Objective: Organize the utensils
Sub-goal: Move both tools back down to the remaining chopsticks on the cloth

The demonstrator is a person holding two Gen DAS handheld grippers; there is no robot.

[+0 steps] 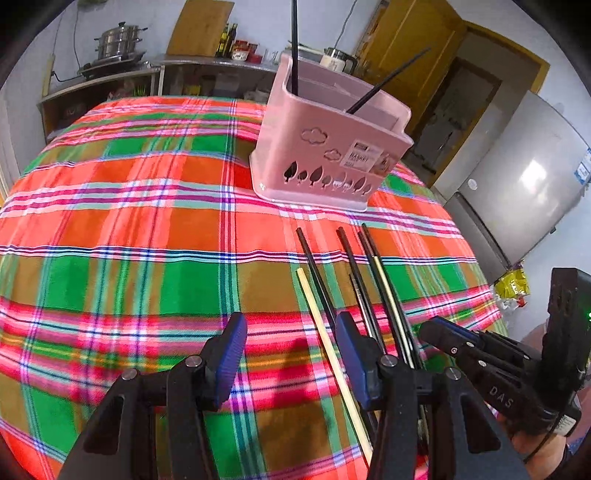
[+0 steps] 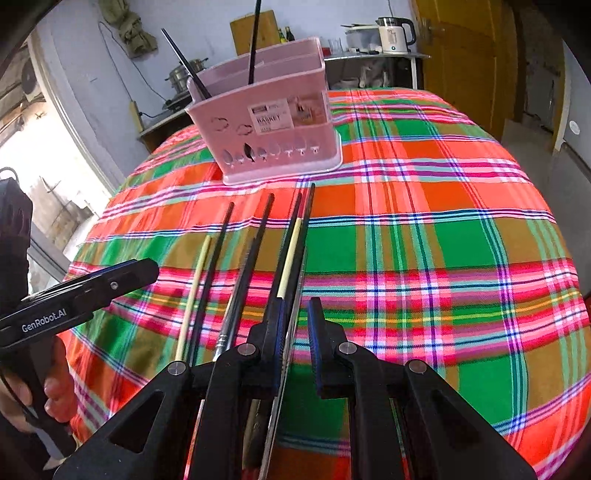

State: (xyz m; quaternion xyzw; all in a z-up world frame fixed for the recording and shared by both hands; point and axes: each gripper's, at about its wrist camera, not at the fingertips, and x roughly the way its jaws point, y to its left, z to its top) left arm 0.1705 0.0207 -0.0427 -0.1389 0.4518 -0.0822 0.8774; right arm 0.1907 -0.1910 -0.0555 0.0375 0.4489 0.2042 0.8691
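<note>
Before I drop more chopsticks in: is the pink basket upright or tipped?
Upright. The pink basket sits flat on its base on the plaid tablecloth, opening upward, with two black chopsticks standing inside.

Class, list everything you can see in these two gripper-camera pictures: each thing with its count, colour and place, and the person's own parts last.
Utensil basket: one, pink, standing on the table's far part.
Chopsticks in basket: two, black, one upright, one leaning.
Black chopsticks on cloth: several, exact count unclear, lying before the basket.
Pale chopsticks on cloth: two, cream, among the black ones.
Tablecloth: one, red, green and pink plaid.
Kettle: one, white, on the back shelf.
Steamer pot: one, steel, on the counter.
Fridge: one, silver, beside the table.
Left hand-held gripper: black, blue pads, open.
Right hand-held gripper: black, blue pads, open over the chopsticks.
</note>
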